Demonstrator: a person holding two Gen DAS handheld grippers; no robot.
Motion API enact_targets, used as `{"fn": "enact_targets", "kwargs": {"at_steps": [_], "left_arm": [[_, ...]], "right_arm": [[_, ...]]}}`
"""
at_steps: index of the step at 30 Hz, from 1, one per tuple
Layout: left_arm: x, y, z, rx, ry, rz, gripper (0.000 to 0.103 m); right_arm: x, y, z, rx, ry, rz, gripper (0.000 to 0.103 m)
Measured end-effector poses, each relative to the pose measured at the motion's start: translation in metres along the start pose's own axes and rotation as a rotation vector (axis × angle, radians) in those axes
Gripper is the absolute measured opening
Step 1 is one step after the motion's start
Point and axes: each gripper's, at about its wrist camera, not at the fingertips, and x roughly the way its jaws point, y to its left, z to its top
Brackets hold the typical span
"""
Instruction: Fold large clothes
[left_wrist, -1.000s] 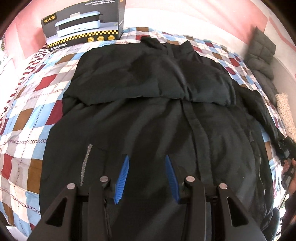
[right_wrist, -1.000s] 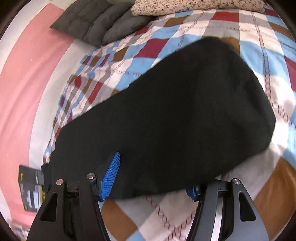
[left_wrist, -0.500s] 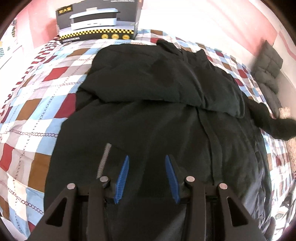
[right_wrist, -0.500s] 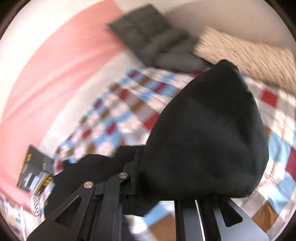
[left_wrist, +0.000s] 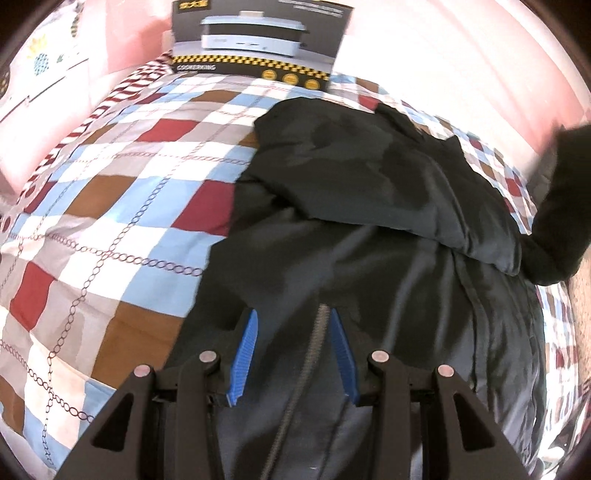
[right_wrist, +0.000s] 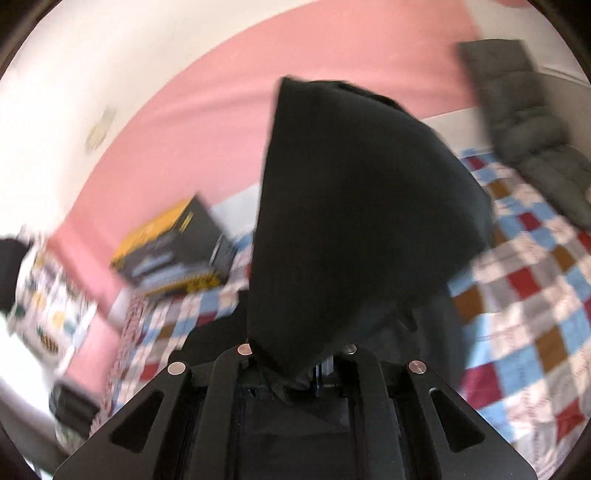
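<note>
Lifted since a second ago, the jacket's sleeve (right_wrist: 354, 236) now hangs from the right gripper (right_wrist: 295, 373).
Left gripper (left_wrist: 293, 354), tongs wide, straddles the zipper (left_wrist: 314, 354); the jacket (left_wrist: 369, 229) lies on the bed (left_wrist: 110, 206), soft and bulky; the right's tongs clamp the cuff, probably the best hold.

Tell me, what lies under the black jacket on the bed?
The checked quilt lies under the black jacket and shows around it. What the quilt hides is unseen. The raised sleeve hangs in the right gripper.
</note>
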Motion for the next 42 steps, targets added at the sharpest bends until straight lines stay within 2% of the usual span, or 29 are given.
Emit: {"fn": "enact_targets", "kwargs": {"at_steps": [4,7,11,14,16,18,20,21,23,28,30,34,35,36,39,42], "left_arm": [[0.002,0.012,-0.001,-0.018,-0.001,-0.011,0.043],[0.001,0.015,-0.001,-0.019,-0.008,-0.017,0.043],[-0.002,0.015,0.002,-0.018,-0.018,-0.026,0.043],[-0.005,0.014,0.004,-0.018,-0.027,-0.038,0.043],[-0.007,0.012,0.006,-0.018,-0.033,-0.045,0.043],[-0.008,0.010,0.009,-0.019,-0.036,-0.051,0.043],[-0.010,0.007,0.012,-0.017,-0.038,-0.056,0.043],[-0.010,0.005,0.015,-0.014,-0.038,-0.057,0.043],[-0.012,0.000,0.020,-0.007,-0.042,-0.060,0.045],[-0.021,-0.021,0.039,0.021,-0.065,-0.103,0.054],[-0.022,-0.034,0.050,0.048,-0.075,-0.131,0.057],[-0.009,-0.065,0.074,0.099,-0.069,-0.196,0.058],[-0.002,-0.072,0.079,0.112,-0.064,-0.214,0.058],[0.005,-0.080,0.085,0.122,-0.057,-0.220,0.058],[0.030,-0.098,0.102,0.134,-0.042,-0.217,0.058],[0.057,-0.109,0.114,0.126,-0.026,-0.199,0.057]], "right_arm": [[0.067,0.044,-0.035,-0.080,0.135,0.025,0.012],[0.113,0.059,-0.067,-0.107,0.237,0.031,0.012],[0.153,0.067,-0.103,-0.142,0.340,0.009,0.017],[0.174,0.071,-0.121,-0.179,0.389,0.001,0.030],[0.184,0.071,-0.131,-0.206,0.414,-0.011,0.032],[0.177,0.071,-0.128,-0.218,0.419,-0.007,0.038],[0.166,0.075,-0.124,-0.218,0.412,0.033,0.044],[0.162,0.079,-0.124,-0.221,0.409,0.060,0.058],[0.148,0.089,-0.122,-0.233,0.400,0.155,0.068],[0.108,0.087,-0.111,-0.260,0.309,0.227,0.068],[0.093,0.063,-0.105,-0.233,0.260,0.182,0.068],[0.073,-0.018,-0.097,-0.109,0.208,-0.006,0.068],[0.069,-0.034,-0.096,-0.085,0.200,-0.047,0.060],[0.064,-0.056,-0.096,-0.054,0.190,-0.107,0.044],[0.055,-0.103,-0.097,0.035,0.176,-0.180,0.023],[0.065,-0.116,-0.101,0.059,0.181,-0.177,0.021]]}}
